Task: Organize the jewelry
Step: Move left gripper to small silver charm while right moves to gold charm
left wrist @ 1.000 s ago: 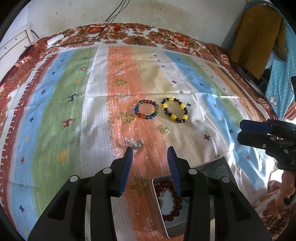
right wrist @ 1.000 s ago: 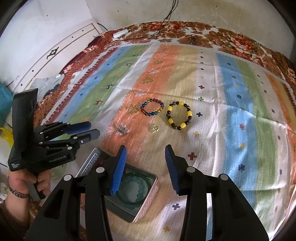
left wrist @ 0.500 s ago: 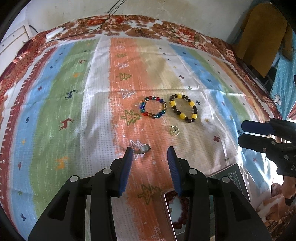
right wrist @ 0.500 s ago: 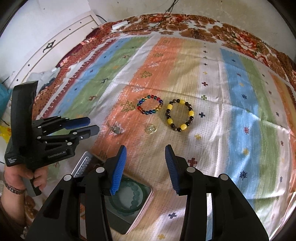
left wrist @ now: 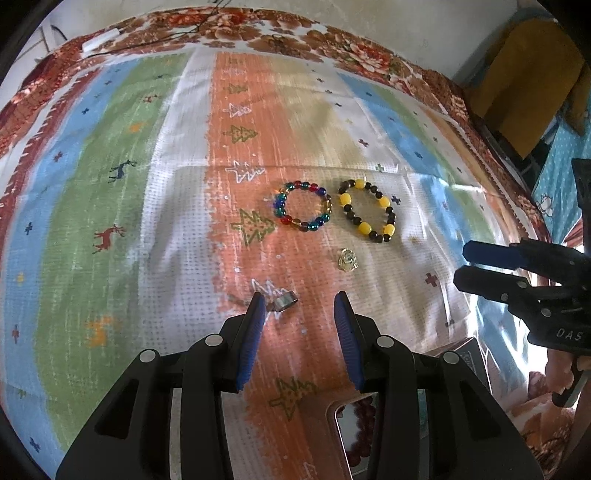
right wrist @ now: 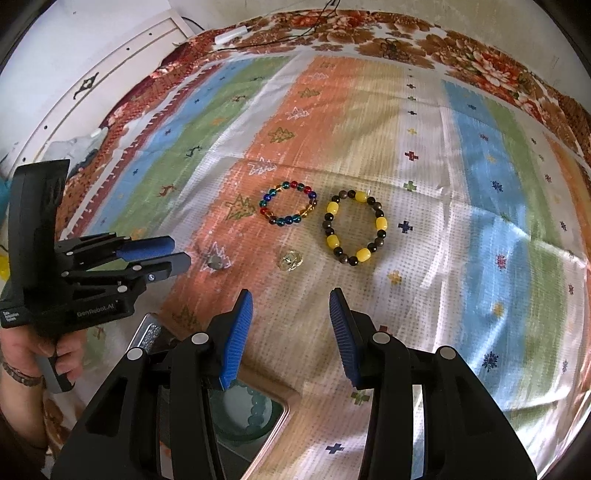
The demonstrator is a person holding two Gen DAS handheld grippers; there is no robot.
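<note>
On the striped cloth lie a multicoloured bead bracelet (left wrist: 303, 206) (right wrist: 289, 207), a black-and-yellow bead bracelet (left wrist: 367, 210) (right wrist: 355, 227), a small gold ring (left wrist: 347, 259) (right wrist: 291, 259) and a silver ring (left wrist: 285, 301) (right wrist: 215, 262). My left gripper (left wrist: 299, 306) is open and empty, the silver ring just inside its left fingertip. My right gripper (right wrist: 290, 304) is open and empty, short of the gold ring. A metal tin (right wrist: 277, 417) below it holds a green bracelet (right wrist: 255, 413); the left wrist view shows a dark red bracelet (left wrist: 356, 432) in it.
The tin's lid (right wrist: 147, 338) lies left of the tin. A white power strip (right wrist: 231, 35) with cables lies at the cloth's far edge. A chair with yellow cloth (left wrist: 524, 81) stands at the right. White panelling (right wrist: 92, 74) is on the left.
Both grippers have moved forward over the cloth towards the jewelry. The tin has slid lower in both views. The silver ring now sits at the left gripper's fingertips.
</note>
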